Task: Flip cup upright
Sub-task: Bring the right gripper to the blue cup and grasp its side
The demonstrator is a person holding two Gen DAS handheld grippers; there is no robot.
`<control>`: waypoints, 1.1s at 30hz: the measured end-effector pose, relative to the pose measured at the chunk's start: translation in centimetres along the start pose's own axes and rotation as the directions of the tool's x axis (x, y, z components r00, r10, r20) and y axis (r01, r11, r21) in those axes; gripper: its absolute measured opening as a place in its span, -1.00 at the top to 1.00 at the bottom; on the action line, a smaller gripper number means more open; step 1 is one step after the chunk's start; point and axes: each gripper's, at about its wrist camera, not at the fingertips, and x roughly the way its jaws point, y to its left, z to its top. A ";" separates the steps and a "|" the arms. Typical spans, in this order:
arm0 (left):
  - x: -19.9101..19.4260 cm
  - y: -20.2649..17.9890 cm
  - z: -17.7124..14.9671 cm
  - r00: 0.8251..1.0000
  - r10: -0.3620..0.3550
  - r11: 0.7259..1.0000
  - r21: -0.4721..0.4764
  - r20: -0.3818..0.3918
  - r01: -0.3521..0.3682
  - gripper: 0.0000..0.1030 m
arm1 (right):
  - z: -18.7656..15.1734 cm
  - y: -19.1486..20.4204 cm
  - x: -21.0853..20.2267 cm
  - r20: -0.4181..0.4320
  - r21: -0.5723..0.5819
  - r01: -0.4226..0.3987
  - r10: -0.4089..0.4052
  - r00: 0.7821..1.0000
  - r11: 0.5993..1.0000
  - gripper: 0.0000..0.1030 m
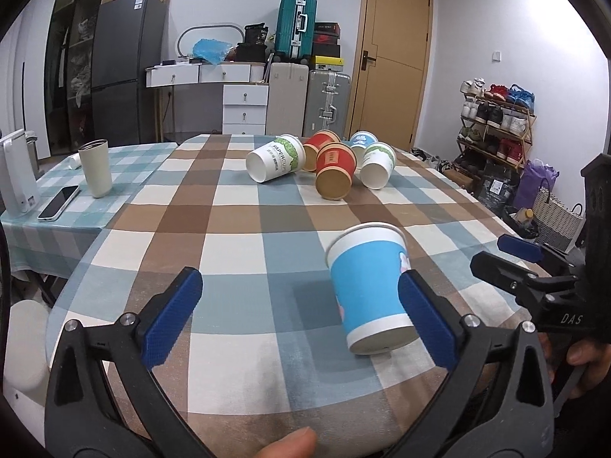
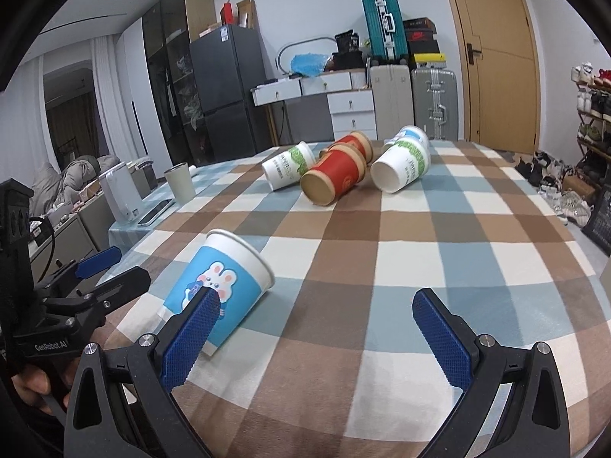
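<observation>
A blue paper cup with a rabbit print lies tilted on the checked tablecloth, rim pointing away from me. In the left wrist view it rests against the inner side of my left gripper's right finger; the left gripper is open and wide. In the right wrist view the same cup lies beside and partly behind the left finger of my right gripper, which is open and empty. Each gripper shows at the edge of the other's view.
Several paper cups lie on their sides at the far end: white-green, red, white, blue-white. A cream tumbler, a phone and a white appliance sit at the left.
</observation>
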 end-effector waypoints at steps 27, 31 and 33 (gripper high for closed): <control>-0.1 2.1 -1.1 0.999 0.025 1.000 0.016 -0.021 -0.025 -0.99 | 2.4 1.2 5.9 -0.219 0.246 -0.096 0.152 0.964 0.964 -0.85; -0.1 2.2 -1.1 0.999 0.026 1.000 0.017 -0.023 -0.026 -0.99 | 2.9 1.3 6.5 -0.233 0.281 -0.121 0.189 0.954 0.952 -0.77; -0.1 2.2 -1.1 0.999 0.027 1.000 0.016 -0.023 -0.026 -0.99 | 3.0 1.4 6.8 -0.243 0.294 -0.135 0.211 0.947 0.946 -0.74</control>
